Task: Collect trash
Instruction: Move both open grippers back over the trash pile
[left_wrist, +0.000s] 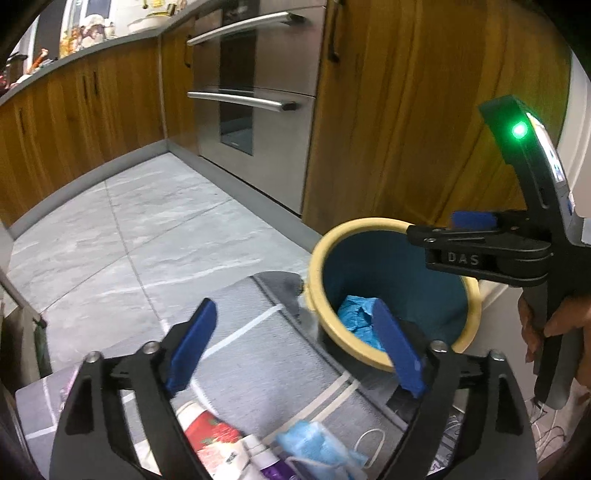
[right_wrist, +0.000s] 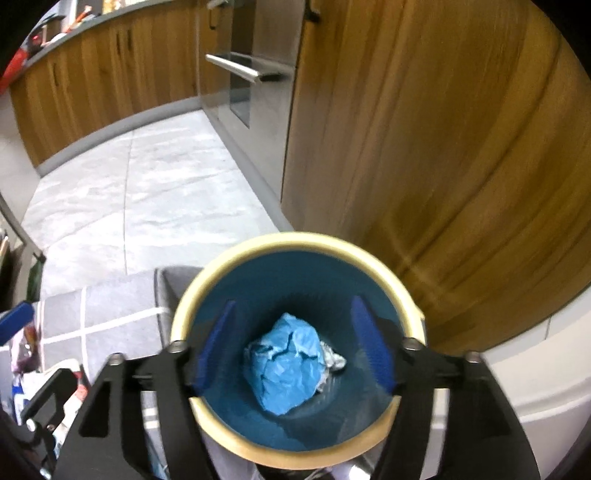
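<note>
Both tools gape empty, the right tool (right_wrist: 291, 347) above the bin (right_wrist: 373, 254), the left tool (left_wrist: 295, 347) risking nudging its rim while reaching for the mask (left_wrist: 317, 448).

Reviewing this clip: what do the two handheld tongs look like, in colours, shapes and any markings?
Both are black plastic tools with angular arms joined by silver bolts, each ending in two flat blue pads. The left tongs show those blue pads clearly. The right tongs, seen side-on from the left wrist view, carry raised "DAS" lettering, a lit green light on top and a pistol-style handle.
</note>
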